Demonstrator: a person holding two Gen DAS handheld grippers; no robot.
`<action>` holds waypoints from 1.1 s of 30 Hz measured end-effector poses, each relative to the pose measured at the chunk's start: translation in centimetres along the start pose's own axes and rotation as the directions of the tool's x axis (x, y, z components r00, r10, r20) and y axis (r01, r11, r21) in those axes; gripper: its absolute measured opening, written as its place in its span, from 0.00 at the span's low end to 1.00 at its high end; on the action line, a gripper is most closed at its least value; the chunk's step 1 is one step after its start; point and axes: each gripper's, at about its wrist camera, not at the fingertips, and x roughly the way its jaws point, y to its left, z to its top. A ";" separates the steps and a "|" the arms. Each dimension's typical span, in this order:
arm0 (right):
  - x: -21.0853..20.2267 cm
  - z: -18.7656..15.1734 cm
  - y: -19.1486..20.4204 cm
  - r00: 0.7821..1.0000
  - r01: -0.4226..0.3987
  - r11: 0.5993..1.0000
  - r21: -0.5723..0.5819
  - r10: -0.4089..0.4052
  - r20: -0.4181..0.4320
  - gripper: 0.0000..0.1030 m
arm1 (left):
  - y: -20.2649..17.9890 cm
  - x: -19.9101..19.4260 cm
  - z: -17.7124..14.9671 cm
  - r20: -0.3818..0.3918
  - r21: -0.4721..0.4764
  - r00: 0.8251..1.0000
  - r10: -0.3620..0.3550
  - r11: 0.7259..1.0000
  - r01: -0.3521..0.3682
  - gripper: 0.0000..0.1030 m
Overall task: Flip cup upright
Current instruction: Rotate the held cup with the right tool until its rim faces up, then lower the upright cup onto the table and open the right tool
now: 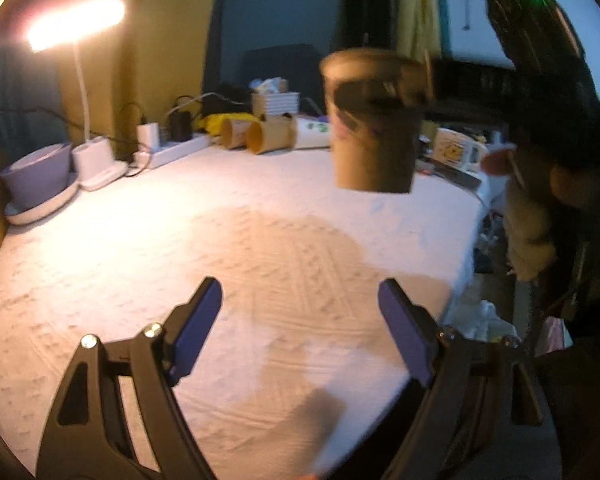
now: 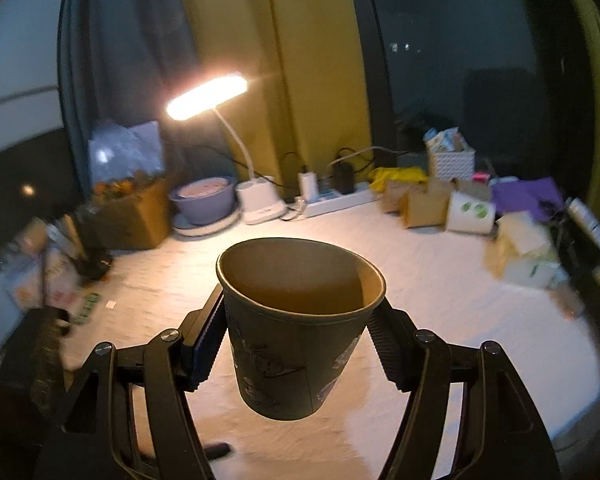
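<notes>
A dark paper cup (image 2: 296, 344) with printed drawings is held mouth-up in the air above the white table (image 2: 440, 296). My right gripper (image 2: 300, 344) is shut on the cup, one finger on each side of its wall below the rim. In the left wrist view the same cup (image 1: 374, 128) hangs blurred above the table (image 1: 180, 240), held from the right by the right gripper (image 1: 388, 94). My left gripper (image 1: 300, 324) is open and empty, low over the near part of the table, well short of the cup.
A lit desk lamp (image 2: 208, 96), a purple bowl (image 2: 204, 198), a power strip (image 2: 340, 200), a white basket (image 2: 450, 164), paper cups and boxes (image 2: 420, 200) line the far edge. A cardboard box (image 2: 136, 216) stands at the left. The table's right edge (image 1: 472, 232) drops off.
</notes>
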 end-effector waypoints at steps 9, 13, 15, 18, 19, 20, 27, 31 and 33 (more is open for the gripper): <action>3.6 -1.6 -1.3 0.986 0.168 0.981 -0.097 -0.169 -0.008 0.68 | 3.2 0.5 0.6 -0.086 -0.107 0.995 0.045 0.993 -0.054 0.79; 5.2 -2.0 -1.5 0.984 0.173 0.978 -0.118 -0.177 -0.023 0.68 | 4.6 0.9 1.2 -0.092 -0.162 0.991 0.095 0.981 -0.109 0.79; 6.2 -2.2 -1.6 0.985 0.161 0.980 -0.118 -0.167 -0.036 0.68 | 5.1 0.8 1.6 -0.078 -0.170 0.989 0.127 0.976 -0.139 0.79; 7.5 -2.5 -1.6 0.987 0.146 0.982 -0.118 -0.153 -0.057 0.68 | 6.0 0.6 2.3 -0.050 -0.194 0.987 0.155 0.968 -0.162 0.79; 7.8 -2.5 -1.5 0.987 0.143 0.982 -0.120 -0.151 -0.062 0.68 | 6.3 0.6 2.6 -0.045 -0.200 0.986 0.162 0.965 -0.168 0.79; 8.2 -2.6 -1.4 0.986 0.143 0.982 -0.127 -0.152 -0.070 0.68 | 6.4 0.5 2.8 -0.033 -0.205 0.985 0.170 0.963 -0.173 0.79; 9.4 -2.7 -1.3 0.979 0.164 0.977 -0.138 -0.178 -0.096 0.68 | 6.6 1.1 3.5 -0.001 -0.187 0.979 0.203 0.962 -0.199 0.79; 9.4 -3.1 -1.2 0.978 0.165 0.976 -0.143 -0.181 -0.108 0.68 | 6.4 1.3 3.4 0.001 -0.183 0.982 0.188 0.966 -0.185 0.79; 9.3 -3.3 -1.1 0.975 0.173 0.973 -0.150 -0.191 -0.115 0.68 | 6.2 1.3 3.3 -0.004 -0.184 0.984 0.178 0.967 -0.175 0.79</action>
